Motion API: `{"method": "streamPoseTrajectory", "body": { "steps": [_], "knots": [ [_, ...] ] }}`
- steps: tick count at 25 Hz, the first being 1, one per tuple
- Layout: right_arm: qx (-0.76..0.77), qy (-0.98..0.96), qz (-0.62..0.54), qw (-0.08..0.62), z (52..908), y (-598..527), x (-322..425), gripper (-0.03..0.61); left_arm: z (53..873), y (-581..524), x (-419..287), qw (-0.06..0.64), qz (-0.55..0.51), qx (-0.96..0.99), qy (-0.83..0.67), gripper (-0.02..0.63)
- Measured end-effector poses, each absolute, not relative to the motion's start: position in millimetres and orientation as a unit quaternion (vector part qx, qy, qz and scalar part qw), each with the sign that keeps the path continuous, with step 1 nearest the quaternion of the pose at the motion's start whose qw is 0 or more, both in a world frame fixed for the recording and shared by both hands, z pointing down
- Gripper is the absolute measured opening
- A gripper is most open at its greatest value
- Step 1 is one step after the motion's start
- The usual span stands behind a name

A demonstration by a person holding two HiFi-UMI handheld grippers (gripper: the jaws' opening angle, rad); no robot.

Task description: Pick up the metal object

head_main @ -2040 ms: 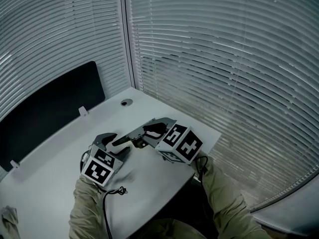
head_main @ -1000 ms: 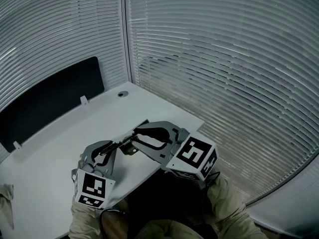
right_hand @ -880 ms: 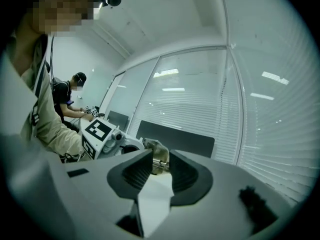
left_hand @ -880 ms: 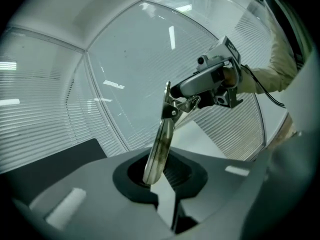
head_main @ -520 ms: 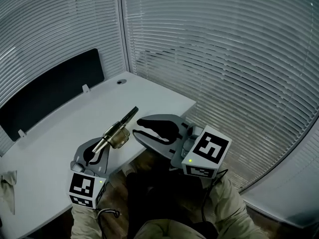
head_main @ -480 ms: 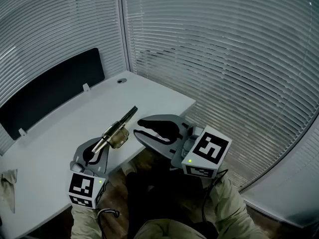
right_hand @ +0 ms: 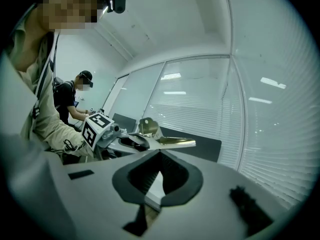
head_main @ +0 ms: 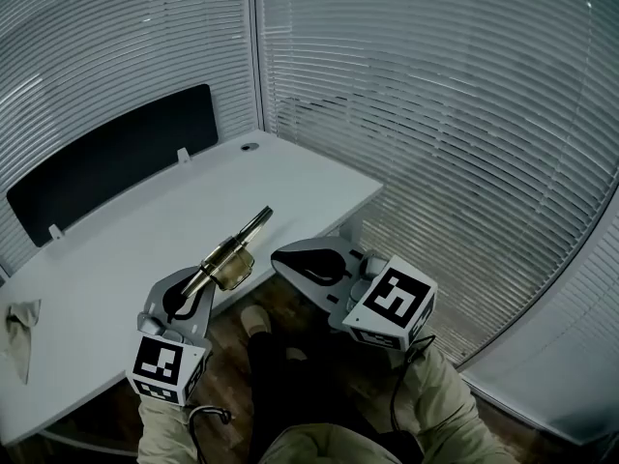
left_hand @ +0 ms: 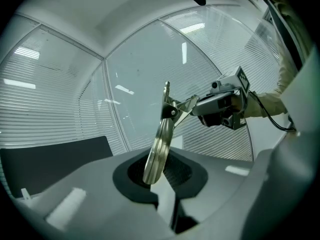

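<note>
The metal object point(head_main: 232, 254) is a brass-coloured piece with a long flat arm and a round plate. My left gripper point(head_main: 193, 286) is shut on its lower end and holds it up, tilted, above the front edge of the white table point(head_main: 126, 240). In the left gripper view the metal object point(left_hand: 159, 144) stands up from between the pads of the left gripper point(left_hand: 161, 176). My right gripper point(head_main: 282, 255) hangs just right of the object, apart from it, shut with nothing in it. In the right gripper view the right gripper point(right_hand: 159, 173) has its jaws together, with the metal object point(right_hand: 167, 140) beyond them.
A black panel point(head_main: 106, 162) stands along the table's far edge, and a cable grommet point(head_main: 250, 147) sits near the corner. A crumpled cloth point(head_main: 19, 322) lies at the table's left end. Window blinds point(head_main: 435, 114) wall the room. A second person point(right_hand: 75, 101) is at a distant desk.
The left gripper has lifted the metal object off the table and drawn it back towards the person. The right gripper has let go of it, pulled away and shut.
</note>
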State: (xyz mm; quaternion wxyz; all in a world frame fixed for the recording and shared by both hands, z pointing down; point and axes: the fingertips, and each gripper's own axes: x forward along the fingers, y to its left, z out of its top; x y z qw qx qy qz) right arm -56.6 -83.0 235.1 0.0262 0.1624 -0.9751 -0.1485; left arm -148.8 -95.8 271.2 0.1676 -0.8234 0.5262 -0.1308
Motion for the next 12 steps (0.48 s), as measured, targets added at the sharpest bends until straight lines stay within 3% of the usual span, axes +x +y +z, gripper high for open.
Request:
{"method": "streamPoseTrajectory", "body": {
  "steps": [12],
  "knots": [
    [0.159, -0.975, -0.151, 0.032, 239.9, -79.0, -66.6, 0.003, 273.5, -88.8, -152.8, 0.183, -0.132, -0.825, 0.519, 0.028]
  ]
}}
